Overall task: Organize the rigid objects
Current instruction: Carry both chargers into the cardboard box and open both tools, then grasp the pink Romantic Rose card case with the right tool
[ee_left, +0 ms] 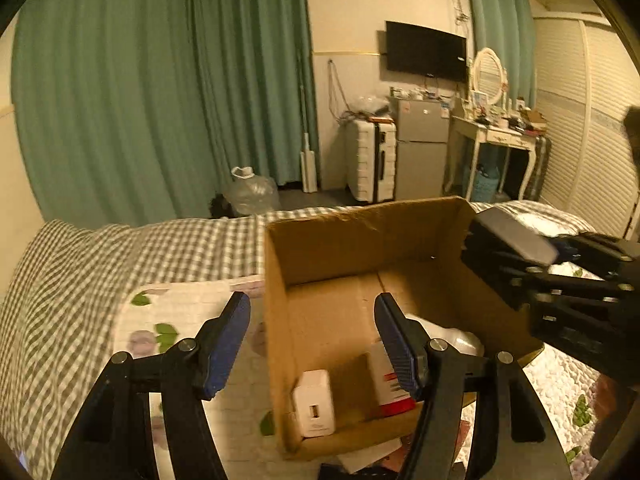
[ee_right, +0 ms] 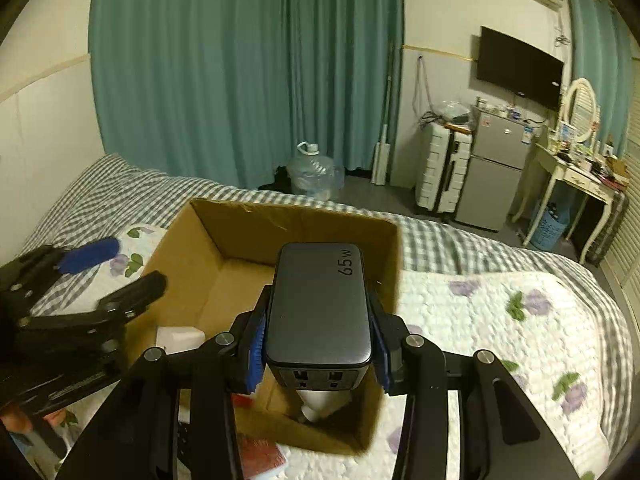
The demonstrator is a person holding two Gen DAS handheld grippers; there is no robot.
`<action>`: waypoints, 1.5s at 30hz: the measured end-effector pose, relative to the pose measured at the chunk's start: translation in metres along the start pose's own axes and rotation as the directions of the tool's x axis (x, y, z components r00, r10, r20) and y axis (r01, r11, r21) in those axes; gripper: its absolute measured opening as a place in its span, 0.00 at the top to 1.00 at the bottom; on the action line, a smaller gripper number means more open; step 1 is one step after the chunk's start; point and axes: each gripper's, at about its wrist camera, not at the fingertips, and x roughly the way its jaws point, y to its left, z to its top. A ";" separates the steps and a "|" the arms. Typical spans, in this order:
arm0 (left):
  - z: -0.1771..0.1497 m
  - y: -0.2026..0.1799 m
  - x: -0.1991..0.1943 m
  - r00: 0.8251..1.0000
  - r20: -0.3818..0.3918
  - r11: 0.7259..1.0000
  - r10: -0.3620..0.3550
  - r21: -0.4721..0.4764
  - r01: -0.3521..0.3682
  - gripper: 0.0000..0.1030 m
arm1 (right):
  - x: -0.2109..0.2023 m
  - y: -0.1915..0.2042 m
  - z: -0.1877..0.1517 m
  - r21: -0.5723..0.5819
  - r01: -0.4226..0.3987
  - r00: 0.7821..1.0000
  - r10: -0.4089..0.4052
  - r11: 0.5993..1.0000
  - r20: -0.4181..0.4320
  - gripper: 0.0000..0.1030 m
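On your far left, the gingham-checked bedsheet [ee_left: 72,280] covers the bed, with a white floral quilt [ee_left: 160,320] laid over its near part.

Your left gripper [ee_left: 312,344] hovers above the near-left corner of the cardboard box [ee_left: 320,248]. Its two blue-padded fingers [ee_left: 224,344] are spread wide and hold nothing. The left finger sits over the quilt outside the box wall; the right finger sits over the box interior.

The cardboard box stands open on the quilt. Inside it, against the near-left wall, a white USB charger [ee_left: 314,408] stands upright. Just to its right lies a white-and-red carton [ee_left: 390,384]. Further right, a white rounded object [ee_left: 456,340] rests on the box floor; its identity cannot be determined.

Your right gripper [ee_right: 318,340] is positioned above the near-right part of the box. Its blue pads pinch the long sides of a dark grey 65 W charger [ee_right: 320,304], which is held level in the air over the box opening, port end facing you. In the left wrist view, this charger [ee_left: 516,236] appears just beyond the right box wall's top edge.

To the right of the box, the quilt continues across the bed. Further away stand a white suitcase [ee_right: 442,168] and a small grey refrigerator [ee_right: 496,168].
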 end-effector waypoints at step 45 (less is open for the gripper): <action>-0.131 0.016 -0.059 0.980 -0.167 0.992 0.106 -0.048 -0.116 0.31 | -0.063 0.033 -0.146 -0.047 0.010 0.987 -0.018 0.999 -0.160 0.12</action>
